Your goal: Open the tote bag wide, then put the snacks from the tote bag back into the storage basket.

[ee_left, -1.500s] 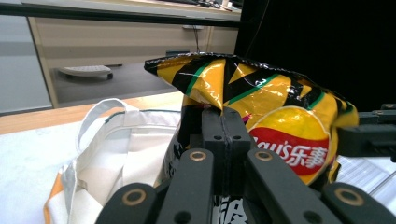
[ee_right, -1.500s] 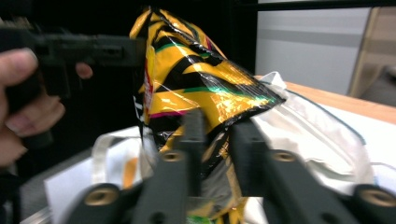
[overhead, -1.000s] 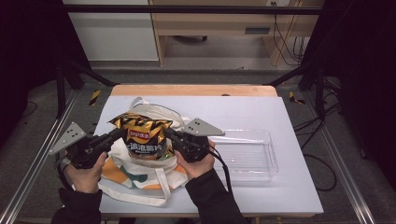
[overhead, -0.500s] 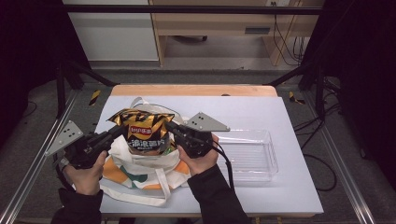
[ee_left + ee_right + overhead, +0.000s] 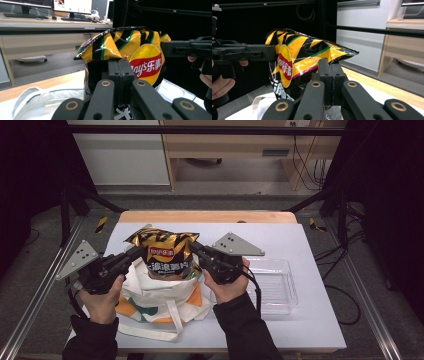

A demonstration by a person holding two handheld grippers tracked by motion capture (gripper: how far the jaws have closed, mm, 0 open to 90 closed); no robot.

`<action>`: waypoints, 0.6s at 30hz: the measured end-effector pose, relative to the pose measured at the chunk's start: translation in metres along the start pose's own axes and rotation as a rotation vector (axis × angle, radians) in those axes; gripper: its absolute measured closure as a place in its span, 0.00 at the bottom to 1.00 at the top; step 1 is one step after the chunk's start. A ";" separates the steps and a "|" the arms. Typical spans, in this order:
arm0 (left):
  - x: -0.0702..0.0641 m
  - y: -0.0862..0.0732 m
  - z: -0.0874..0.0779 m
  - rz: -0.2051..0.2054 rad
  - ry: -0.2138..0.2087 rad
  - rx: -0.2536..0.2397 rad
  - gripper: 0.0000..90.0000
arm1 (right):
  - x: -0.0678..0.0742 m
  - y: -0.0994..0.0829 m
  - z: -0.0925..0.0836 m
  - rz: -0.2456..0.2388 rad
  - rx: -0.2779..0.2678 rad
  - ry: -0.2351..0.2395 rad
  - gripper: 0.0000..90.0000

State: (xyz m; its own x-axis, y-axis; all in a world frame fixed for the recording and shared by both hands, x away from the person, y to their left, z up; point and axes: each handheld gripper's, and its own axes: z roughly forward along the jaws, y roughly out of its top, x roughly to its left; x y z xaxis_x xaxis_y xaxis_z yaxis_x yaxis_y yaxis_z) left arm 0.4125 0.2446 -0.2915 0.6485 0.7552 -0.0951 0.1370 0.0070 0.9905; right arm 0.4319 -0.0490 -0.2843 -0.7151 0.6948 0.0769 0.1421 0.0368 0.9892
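I hold the chip bag [image 5: 167, 257] pinched at both sides, left gripper [image 5: 131, 255] and right gripper [image 5: 196, 251] clamped on its edges. It has risen higher above the tote [image 5: 160, 302]. It seems nearly clear of the tote, ready for the tray [image 5: 272, 282].

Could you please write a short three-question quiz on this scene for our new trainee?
1. What do the left gripper and right gripper hold between them?
2. True or false: the clear tray lies on the table beside the right hand.
3. The chip bag is above: A) a cloth tote bag, B) a metal pot, C) a stack of books.

Key:
1. The chip bag; each gripper is shut on one side of it.
2. True.
3. A.
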 end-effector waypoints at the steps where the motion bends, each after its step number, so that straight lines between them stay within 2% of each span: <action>1: -0.001 0.002 0.001 0.002 -0.001 -0.001 1.00 | -0.002 0.002 -0.003 -0.007 -0.003 -0.006 1.00; 12: -0.021 0.021 0.023 0.031 -0.017 -0.003 1.00 | -0.016 0.015 -0.026 -0.009 -0.022 -0.050 1.00; 18: -0.035 0.028 0.037 0.035 -0.043 -0.010 1.00 | -0.024 0.021 -0.043 -0.012 -0.031 -0.081 1.00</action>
State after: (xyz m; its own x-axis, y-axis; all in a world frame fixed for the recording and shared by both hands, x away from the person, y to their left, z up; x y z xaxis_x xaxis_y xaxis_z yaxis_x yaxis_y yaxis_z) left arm 0.4208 0.1940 -0.2645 0.6843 0.7264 -0.0640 0.1060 -0.0123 0.9943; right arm 0.4224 -0.0962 -0.2595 -0.6589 0.7501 0.0563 0.1122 0.0239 0.9934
